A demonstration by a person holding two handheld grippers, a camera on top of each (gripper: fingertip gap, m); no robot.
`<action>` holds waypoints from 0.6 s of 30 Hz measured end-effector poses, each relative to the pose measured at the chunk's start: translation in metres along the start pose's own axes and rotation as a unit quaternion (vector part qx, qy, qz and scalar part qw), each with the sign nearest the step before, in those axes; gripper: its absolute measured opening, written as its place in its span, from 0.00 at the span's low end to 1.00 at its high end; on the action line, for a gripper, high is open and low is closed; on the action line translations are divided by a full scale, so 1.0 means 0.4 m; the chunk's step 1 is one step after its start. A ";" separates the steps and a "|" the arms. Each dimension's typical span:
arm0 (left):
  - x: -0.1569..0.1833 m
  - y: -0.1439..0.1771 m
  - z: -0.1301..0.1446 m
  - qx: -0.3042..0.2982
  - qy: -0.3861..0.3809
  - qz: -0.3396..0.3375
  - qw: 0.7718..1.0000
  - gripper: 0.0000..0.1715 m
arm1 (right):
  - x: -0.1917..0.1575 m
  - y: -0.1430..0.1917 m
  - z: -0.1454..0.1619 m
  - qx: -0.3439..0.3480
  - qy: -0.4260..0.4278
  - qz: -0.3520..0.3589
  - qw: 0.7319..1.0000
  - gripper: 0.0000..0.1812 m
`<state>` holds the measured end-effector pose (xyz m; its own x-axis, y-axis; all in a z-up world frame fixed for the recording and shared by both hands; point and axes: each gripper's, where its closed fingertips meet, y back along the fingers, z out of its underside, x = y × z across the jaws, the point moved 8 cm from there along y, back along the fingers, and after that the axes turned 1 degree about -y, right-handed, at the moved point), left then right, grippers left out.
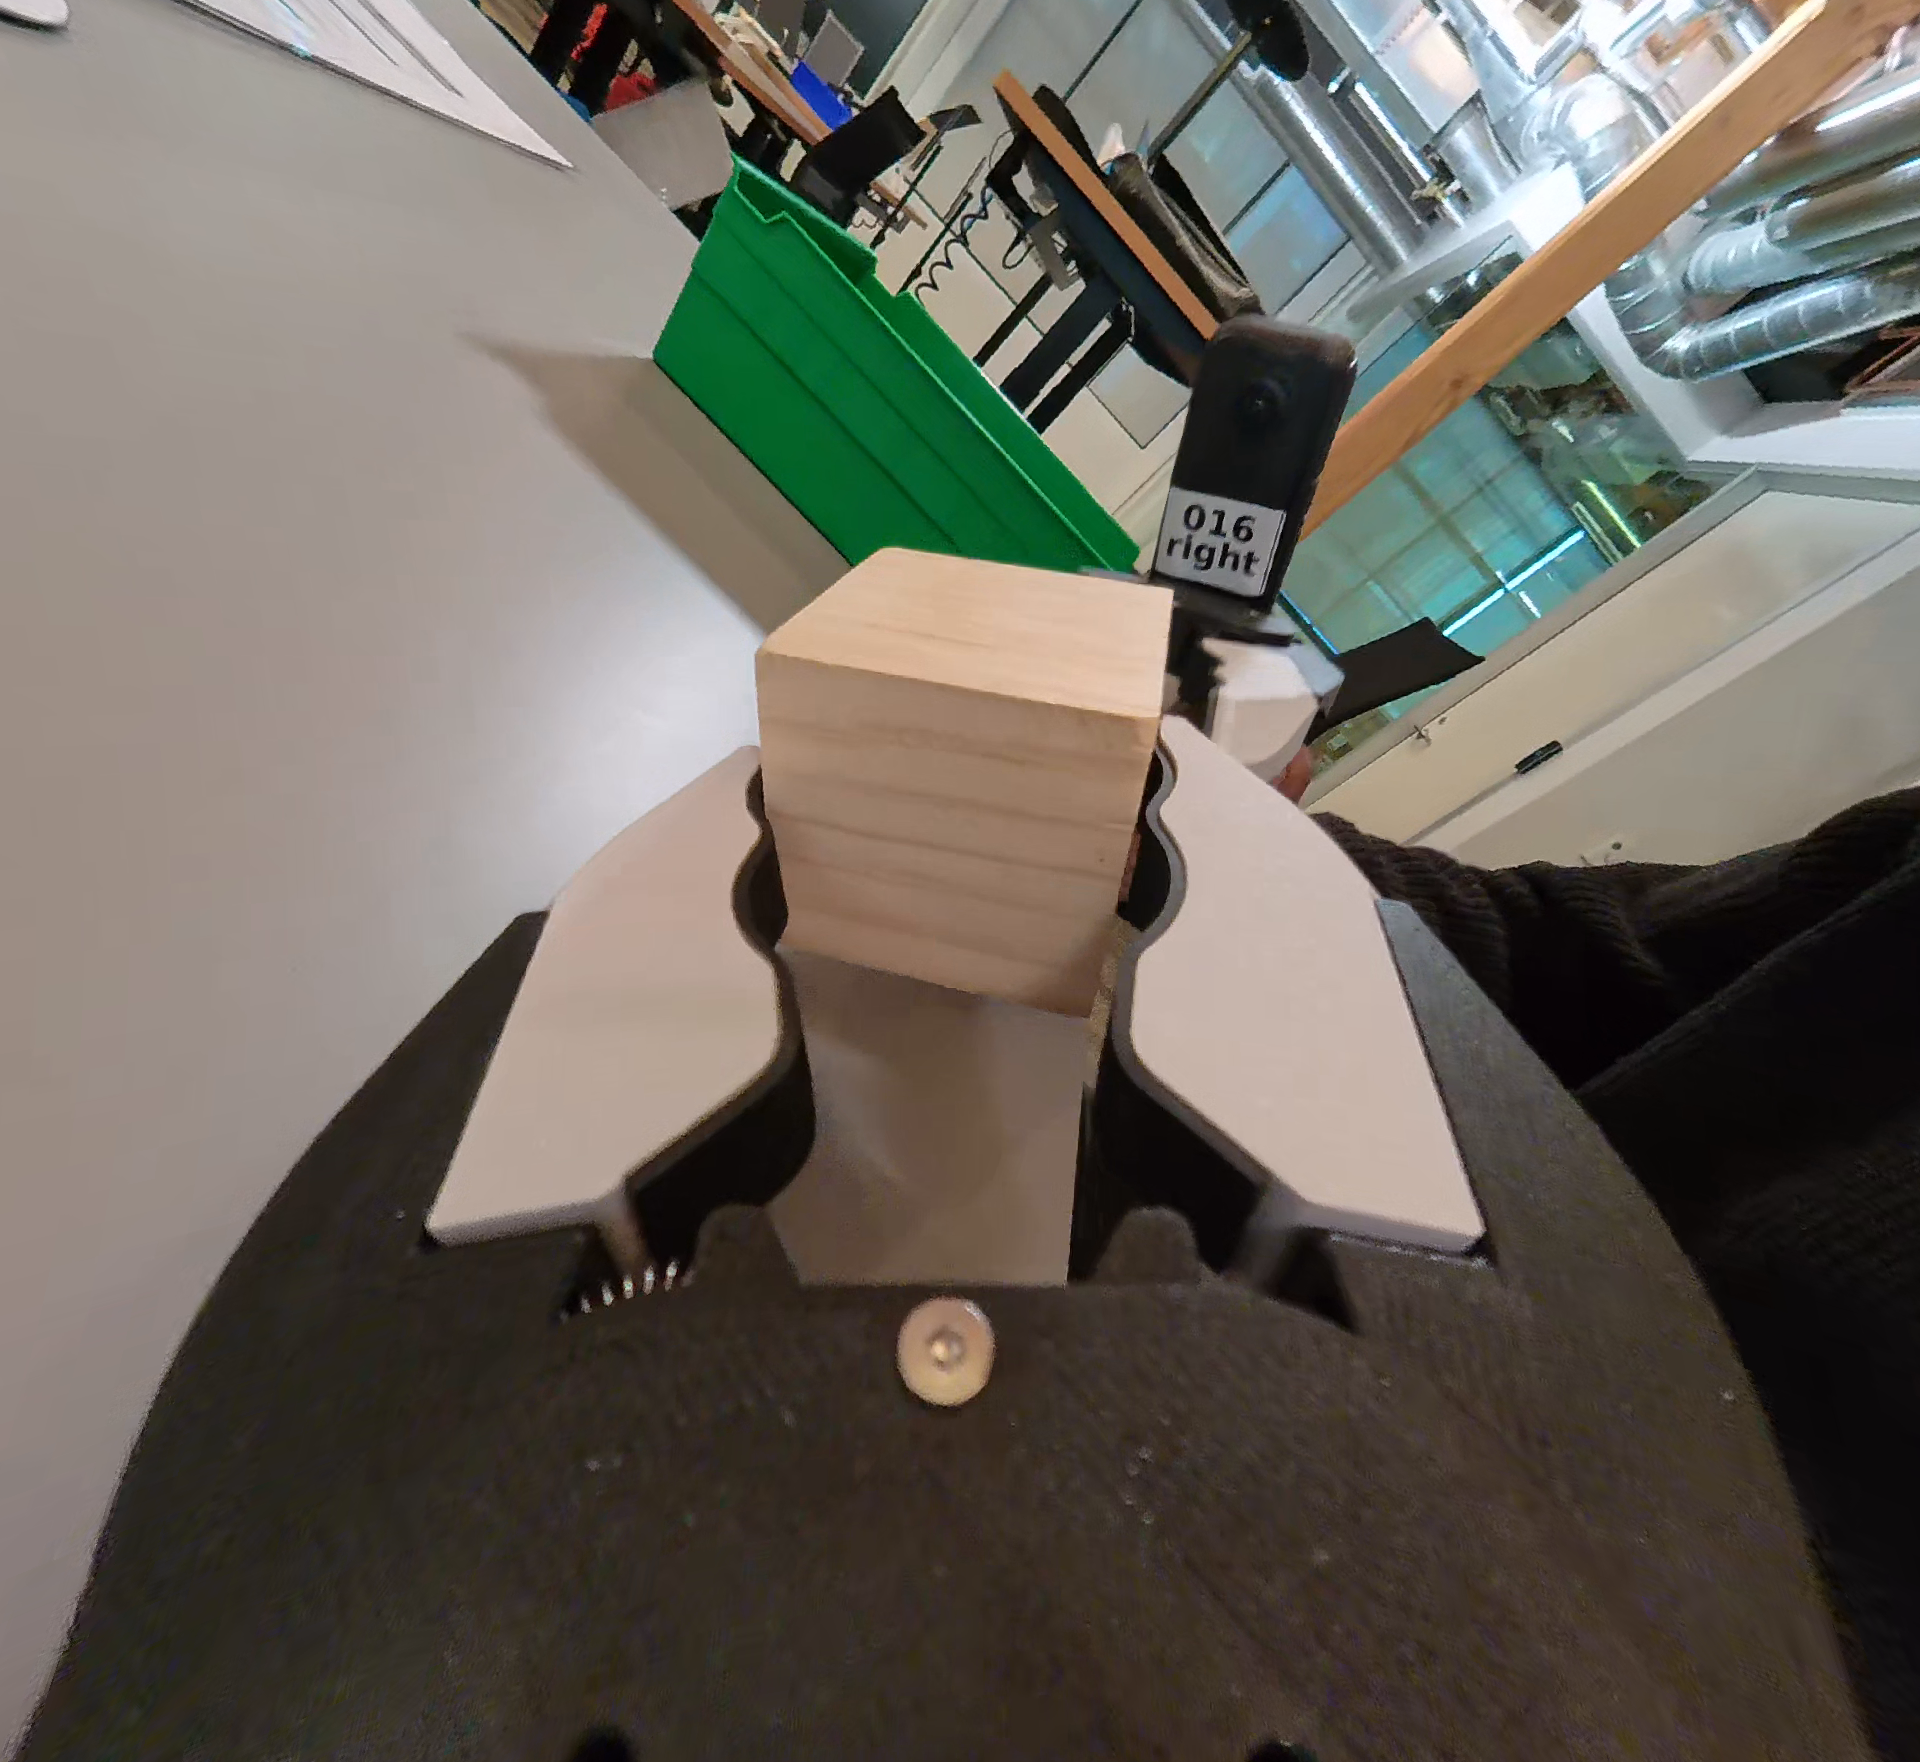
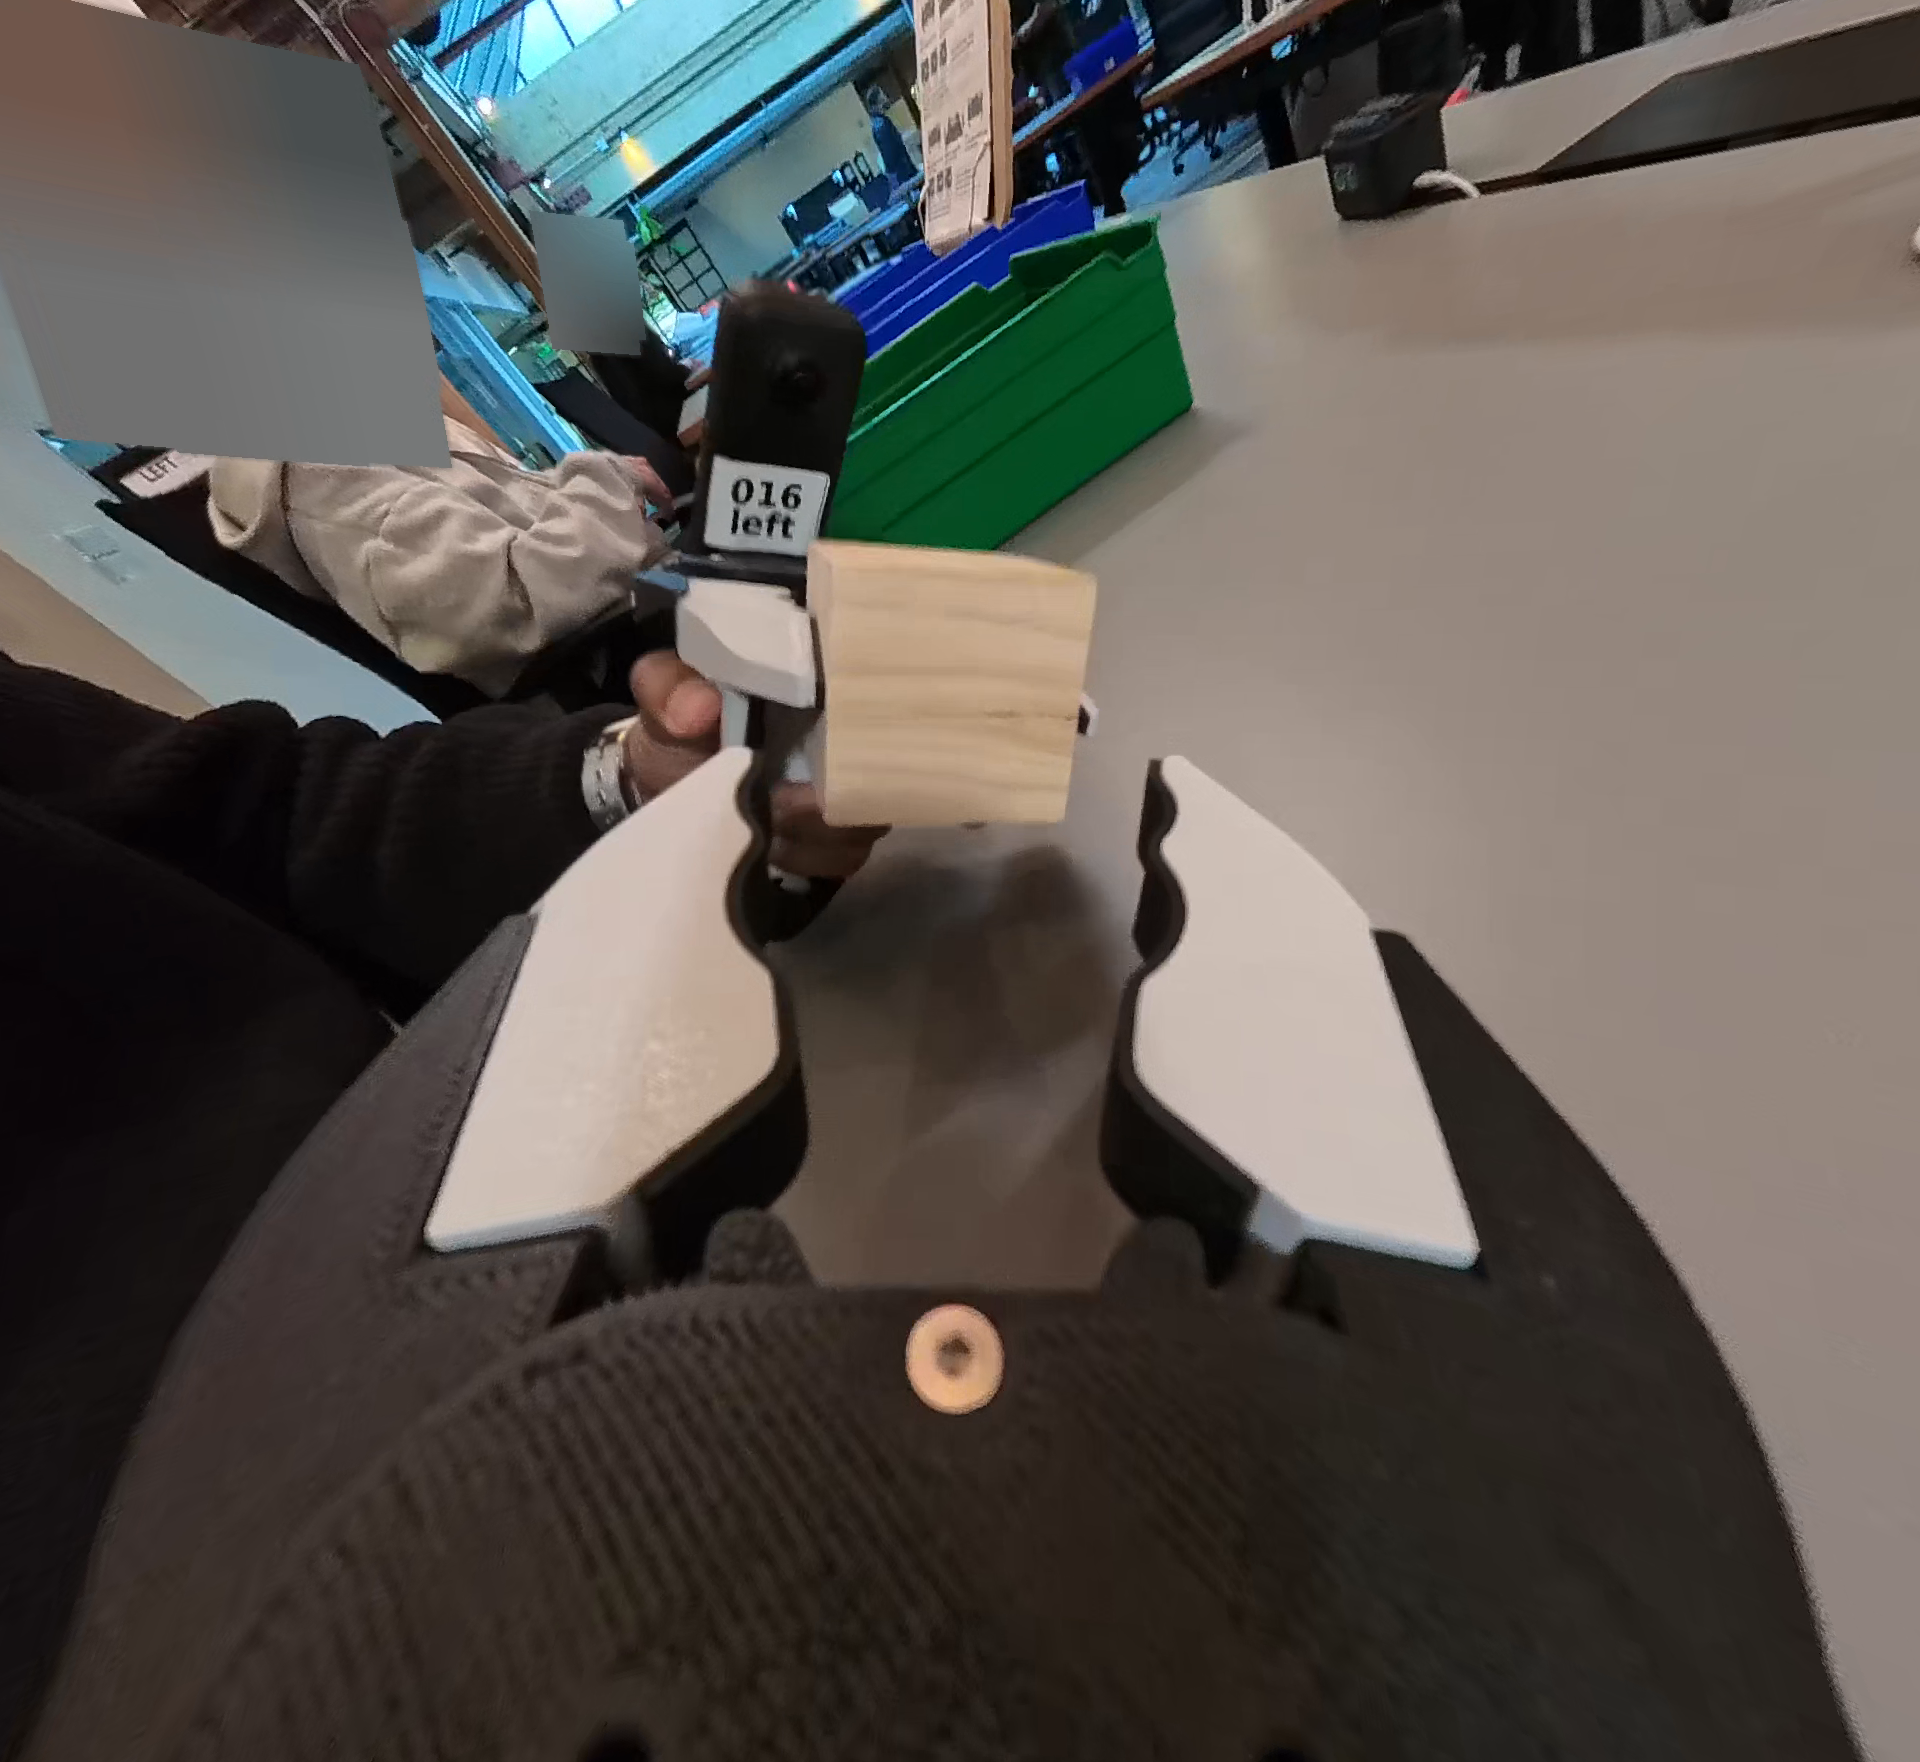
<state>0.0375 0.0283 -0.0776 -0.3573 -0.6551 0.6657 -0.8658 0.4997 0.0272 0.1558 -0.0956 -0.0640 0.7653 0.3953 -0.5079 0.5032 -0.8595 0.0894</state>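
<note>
While the left gripper (image 1: 951,871) clamps a wooden block (image 1: 951,777) above the grey surface (image 1: 312,569), the right gripper (image 2: 951,865) hangs near w/ jaws apart, empty; green bin (image 2: 997,413) beyond.

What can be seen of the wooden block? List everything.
The wooden block is a pale, unfinished cube with straight grain lines and sharp edges; the right wrist view shows a thin dark line across one face. It is clamped between the fingers of the left gripper, which press its two opposite sides, and held clear above the grey table. The right gripper sits just short of it, open, not touching.
</note>
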 end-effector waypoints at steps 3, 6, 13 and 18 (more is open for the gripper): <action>0.005 -0.003 -0.006 0.006 -0.002 0.004 1.000 0.39 | 0.003 0.001 0.008 -0.008 -0.012 0.002 1.000 0.38; -0.001 -0.009 0.008 -0.014 -0.009 -0.012 1.000 0.39 | 0.004 0.000 0.009 -0.001 -0.035 0.003 0.999 0.38; 0.019 -0.022 0.019 -0.013 -0.020 0.005 1.000 0.39 | 0.003 -0.008 0.019 -0.017 -0.047 -0.005 0.999 0.38; 0.021 -0.025 0.021 -0.015 -0.015 0.013 1.000 0.39 | -0.005 -0.014 0.022 -0.021 -0.050 -0.019 0.998 0.36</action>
<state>0.0401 0.0131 -0.0787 -0.3898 -0.6584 0.6439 -0.8454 0.5331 0.0333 0.1479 -0.0945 -0.0710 0.7028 0.3908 -0.5944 0.5488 -0.8295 0.1035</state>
